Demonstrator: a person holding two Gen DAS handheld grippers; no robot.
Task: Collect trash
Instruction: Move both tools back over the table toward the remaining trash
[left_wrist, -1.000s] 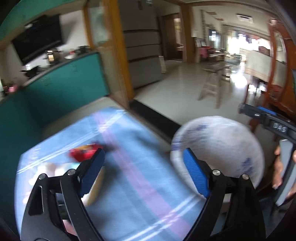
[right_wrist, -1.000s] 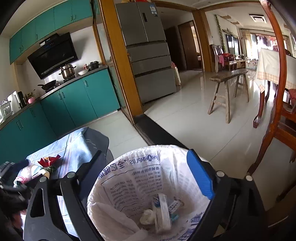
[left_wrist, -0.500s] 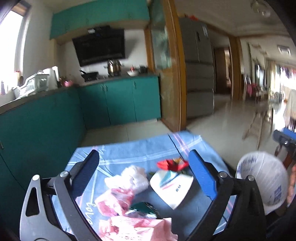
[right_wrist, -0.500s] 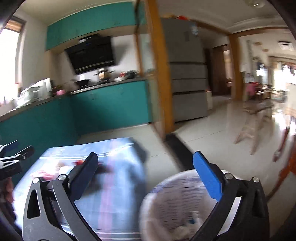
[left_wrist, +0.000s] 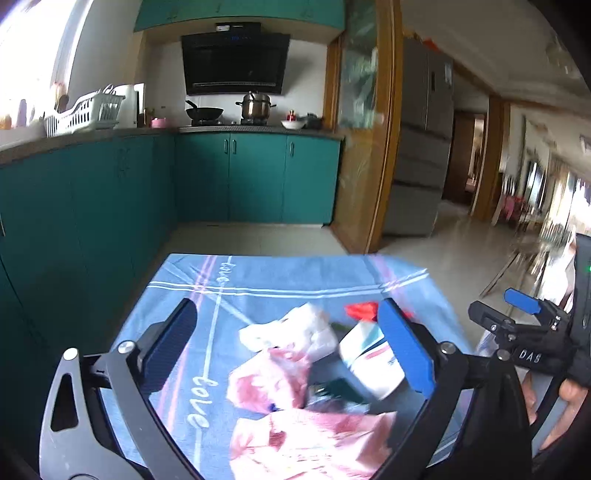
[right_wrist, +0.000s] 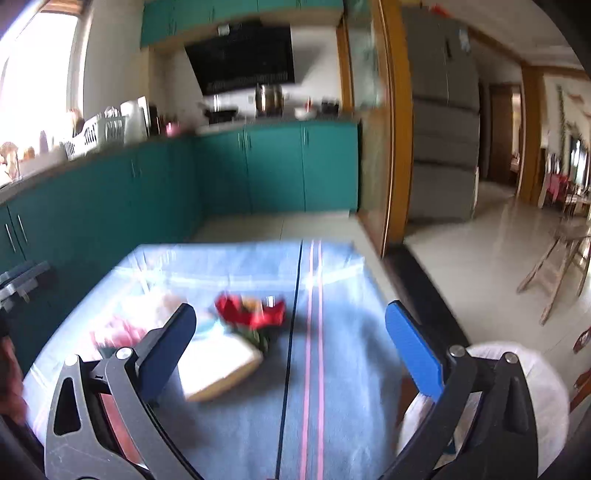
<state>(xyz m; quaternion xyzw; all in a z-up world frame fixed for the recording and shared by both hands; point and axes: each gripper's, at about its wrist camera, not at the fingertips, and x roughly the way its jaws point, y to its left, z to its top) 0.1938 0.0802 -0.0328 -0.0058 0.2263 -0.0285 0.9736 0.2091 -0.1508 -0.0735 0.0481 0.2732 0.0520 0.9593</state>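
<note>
Teal-cabinet kitchen with a stove and range hood at the back, and in front of it a table (left_wrist: 258, 273) under a blue striped cloth, which is where all the action is.

The trash sits in a loose heap toward the near edge of the table: a crumpled pink-and-white wrapper pile (left_wrist: 295, 424), a white wad of tissue (left_wrist: 291, 328), a white carton with a teal-and-red print (left_wrist: 369, 362), and a red wrapper (left_wrist: 360, 309) a bit further in, toward the right edge. The right wrist view is blurry, but the red wrapper (right_wrist: 251, 312) and the carton (right_wrist: 218, 365) show up there too. The lined bin (right_wrist: 535, 398) stands off the right edge of the table, low by the near right corner.

The left gripper (left_wrist: 288, 347) hangs right over the heap, jaws spread wide with nothing between the pads. The right gripper (right_wrist: 291, 350) is also spread wide and empty, pointed at the table's middle with the red wrapper ahead of it.

Looks like this is the reach-for-the-next-piece step, nothing picked up yet. Next move probably calls for dropping the left jaws around one of the pink wrappers or the carton, closing gently since that stuff is floppy, then carrying it to the bin on the right.
</note>
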